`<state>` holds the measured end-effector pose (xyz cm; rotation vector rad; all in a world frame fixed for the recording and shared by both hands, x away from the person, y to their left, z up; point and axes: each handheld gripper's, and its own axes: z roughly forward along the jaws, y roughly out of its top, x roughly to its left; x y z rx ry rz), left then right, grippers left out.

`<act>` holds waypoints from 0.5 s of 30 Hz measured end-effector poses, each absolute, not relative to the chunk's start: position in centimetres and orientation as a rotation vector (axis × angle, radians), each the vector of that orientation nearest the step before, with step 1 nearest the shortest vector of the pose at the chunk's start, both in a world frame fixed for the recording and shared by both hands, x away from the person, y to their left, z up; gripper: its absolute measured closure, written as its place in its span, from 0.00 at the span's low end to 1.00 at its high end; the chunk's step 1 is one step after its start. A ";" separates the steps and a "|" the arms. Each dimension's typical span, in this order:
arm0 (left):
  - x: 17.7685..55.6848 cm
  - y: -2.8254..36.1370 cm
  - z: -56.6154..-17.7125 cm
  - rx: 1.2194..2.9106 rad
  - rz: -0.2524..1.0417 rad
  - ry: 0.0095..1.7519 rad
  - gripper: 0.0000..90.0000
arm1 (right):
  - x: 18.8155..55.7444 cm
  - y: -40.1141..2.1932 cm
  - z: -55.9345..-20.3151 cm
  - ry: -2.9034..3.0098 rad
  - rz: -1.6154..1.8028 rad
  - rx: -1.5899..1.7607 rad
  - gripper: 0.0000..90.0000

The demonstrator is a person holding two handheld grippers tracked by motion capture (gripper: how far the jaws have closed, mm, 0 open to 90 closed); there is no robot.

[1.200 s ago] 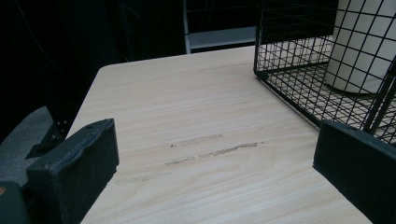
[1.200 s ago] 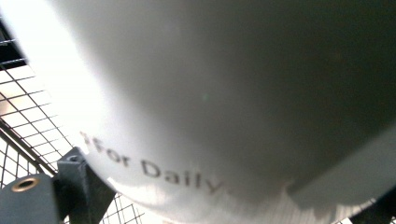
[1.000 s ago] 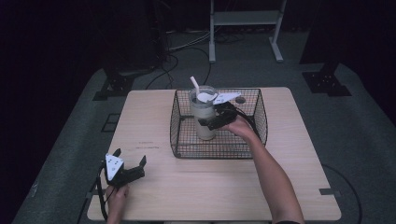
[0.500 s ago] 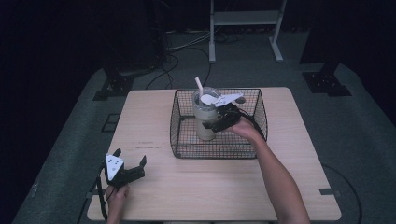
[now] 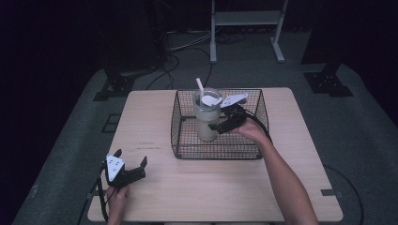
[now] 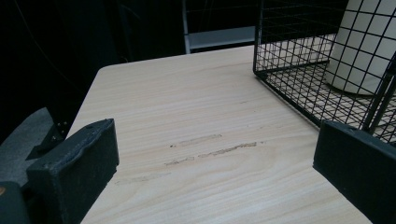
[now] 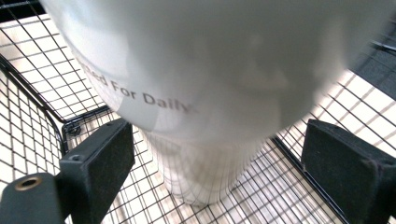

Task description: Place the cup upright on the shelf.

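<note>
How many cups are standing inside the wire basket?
1. A tall pale cup with a straw stands upright in the left part of the wire basket, just beside the right gripper.

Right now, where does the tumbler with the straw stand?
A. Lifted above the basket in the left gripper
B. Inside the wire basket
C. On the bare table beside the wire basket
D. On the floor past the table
B: in the high view the tumbler stands upright inside the wire basket, and the right gripper view shows its base on the basket's mesh floor.
</note>
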<state>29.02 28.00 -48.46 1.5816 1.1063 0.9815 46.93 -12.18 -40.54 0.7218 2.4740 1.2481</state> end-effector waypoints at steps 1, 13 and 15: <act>29.0 28.0 -48.5 1.581 0.982 1.107 0.00 | 46.9 -12.3 -40.3 2.473 1.244 0.728 0.10; 29.0 28.0 -48.5 1.582 0.982 1.106 0.00 | 45.8 -14.6 -38.0 2.450 1.245 0.846 0.10; 29.0 28.0 -48.5 1.584 0.984 1.107 0.00 | 45.5 -14.7 -37.4 2.429 1.263 0.880 0.10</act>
